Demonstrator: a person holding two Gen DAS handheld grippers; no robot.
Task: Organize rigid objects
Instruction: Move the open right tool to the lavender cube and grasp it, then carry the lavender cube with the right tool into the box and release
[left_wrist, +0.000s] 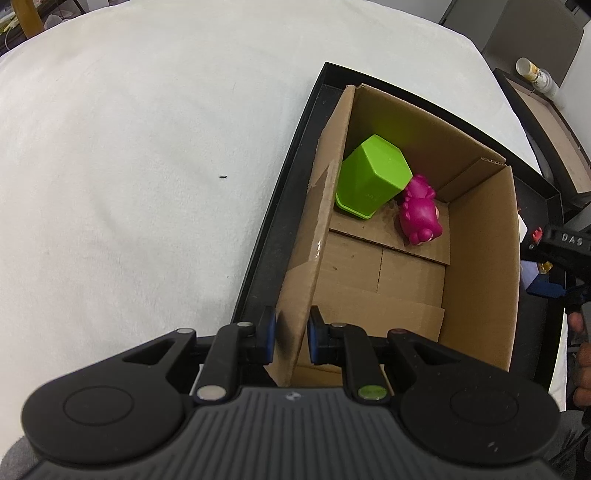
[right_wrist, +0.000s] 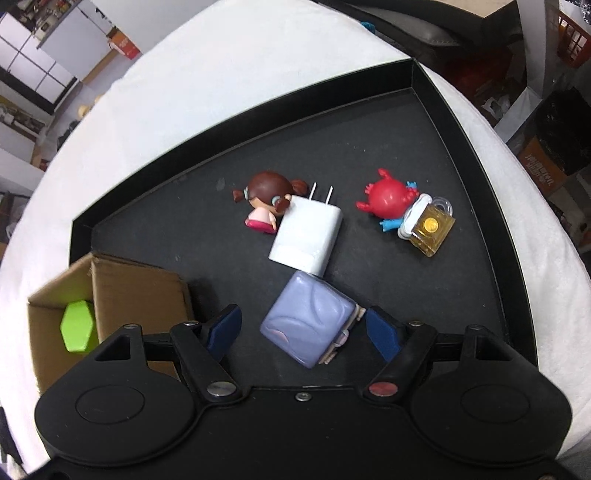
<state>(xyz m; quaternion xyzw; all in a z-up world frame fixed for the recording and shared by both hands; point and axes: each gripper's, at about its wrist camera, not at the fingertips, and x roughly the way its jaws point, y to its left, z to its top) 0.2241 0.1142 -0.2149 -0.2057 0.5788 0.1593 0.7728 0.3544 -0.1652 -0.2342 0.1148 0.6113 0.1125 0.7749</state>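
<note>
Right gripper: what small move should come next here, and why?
Probably lower a little and close on the lavender cube. The right gripper is open with its fingers on either side of the cube, which lies loose on the black tray. The left gripper straddles the cardboard box wall, apparently steadying it.

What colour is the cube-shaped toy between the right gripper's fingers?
The cube toy is pale lavender purple, seen best in the right wrist view.

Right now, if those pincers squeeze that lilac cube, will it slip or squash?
Probably neither. The lilac cube looks like hard, glossy plastic, so likely stiff. Its rounded, smooth faces might slide slightly between the right gripper pads. It sits flat, so rolling seems unlikely.
</note>
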